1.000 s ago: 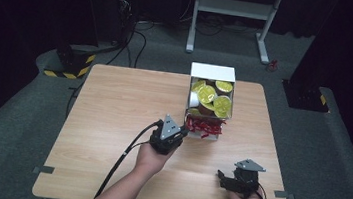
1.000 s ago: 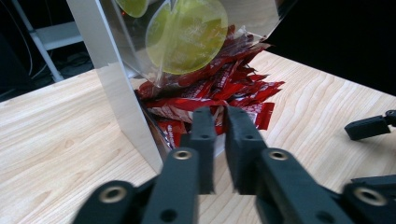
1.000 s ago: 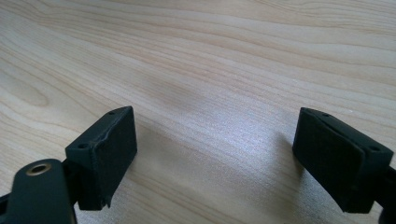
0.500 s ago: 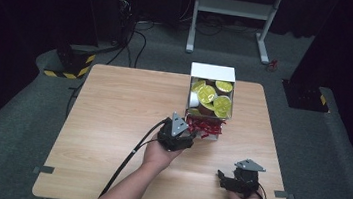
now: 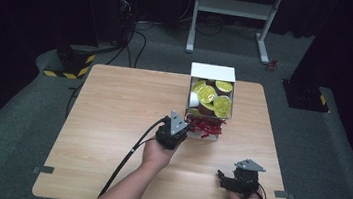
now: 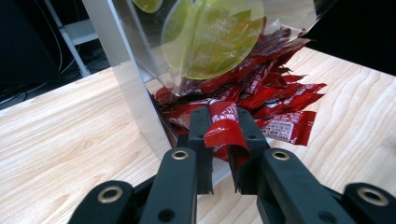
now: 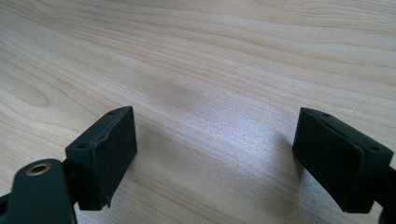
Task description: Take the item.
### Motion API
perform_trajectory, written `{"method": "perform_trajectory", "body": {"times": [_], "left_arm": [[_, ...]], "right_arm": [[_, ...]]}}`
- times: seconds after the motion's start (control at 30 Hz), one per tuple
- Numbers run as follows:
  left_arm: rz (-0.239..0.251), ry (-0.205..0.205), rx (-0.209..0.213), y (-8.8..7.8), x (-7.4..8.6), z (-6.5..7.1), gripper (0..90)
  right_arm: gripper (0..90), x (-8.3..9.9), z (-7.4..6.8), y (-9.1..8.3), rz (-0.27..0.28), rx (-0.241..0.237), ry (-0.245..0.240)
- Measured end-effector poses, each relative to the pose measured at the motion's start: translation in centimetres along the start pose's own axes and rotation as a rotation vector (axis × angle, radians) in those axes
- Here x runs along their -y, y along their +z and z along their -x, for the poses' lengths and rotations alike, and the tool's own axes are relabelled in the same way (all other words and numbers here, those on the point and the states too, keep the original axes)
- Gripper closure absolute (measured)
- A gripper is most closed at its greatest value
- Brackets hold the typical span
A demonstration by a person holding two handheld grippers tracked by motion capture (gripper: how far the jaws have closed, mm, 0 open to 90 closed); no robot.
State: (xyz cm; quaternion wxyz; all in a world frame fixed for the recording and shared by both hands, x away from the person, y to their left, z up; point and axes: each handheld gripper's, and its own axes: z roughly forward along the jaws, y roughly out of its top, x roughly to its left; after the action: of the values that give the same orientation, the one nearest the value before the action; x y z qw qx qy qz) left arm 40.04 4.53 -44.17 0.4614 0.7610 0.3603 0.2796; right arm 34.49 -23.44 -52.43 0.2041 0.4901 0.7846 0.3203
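Note:
A white box [image 5: 213, 72] with a clear front [image 6: 140, 60] stands at the table's far right, holding yellow-lidded cups [image 5: 211, 96]. Red packets [image 5: 206, 127] spill from its lower opening onto the wood. My left gripper [image 5: 186, 127] sits at that opening. Its jaws have just been closing and are now shut on one crumpled red packet [image 6: 224, 122], pinched between the pads of the gripper [image 6: 223, 140]. My right gripper [image 5: 221, 179] rests near the front right edge, open, with bare wood between its fingertips [image 7: 217, 149].
The wooden table [image 5: 113, 102] is bare to the left and in the middle. A white metal frame [image 5: 235, 8] stands on the floor behind the table. The left gripper's cable [image 5: 128, 154] trails back over the front edge.
The left gripper has moved right, up to the box's opening, and now grips a red packet. The right gripper has stayed in place.

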Motion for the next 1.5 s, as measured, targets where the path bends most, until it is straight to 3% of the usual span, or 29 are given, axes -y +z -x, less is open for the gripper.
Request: {"method": "perform_trajectory", "body": {"times": [0.9,1.3,1.5], "left_arm": [[0.083,-0.019,0.062,-5.0,0.8,-0.7,81.1],[0.116,-0.055,0.064,-7.1,1.7,-2.2,81.6],[0.119,-0.050,0.059,-7.8,1.9,-2.7,81.8]], "right_arm": [[13.8,0.0,0.0,0.0,0.000,0.000,0.001],[13.8,0.0,0.0,0.0,0.001,0.001,0.001],[13.8,0.0,0.0,0.0,0.001,0.002,0.001]]}}
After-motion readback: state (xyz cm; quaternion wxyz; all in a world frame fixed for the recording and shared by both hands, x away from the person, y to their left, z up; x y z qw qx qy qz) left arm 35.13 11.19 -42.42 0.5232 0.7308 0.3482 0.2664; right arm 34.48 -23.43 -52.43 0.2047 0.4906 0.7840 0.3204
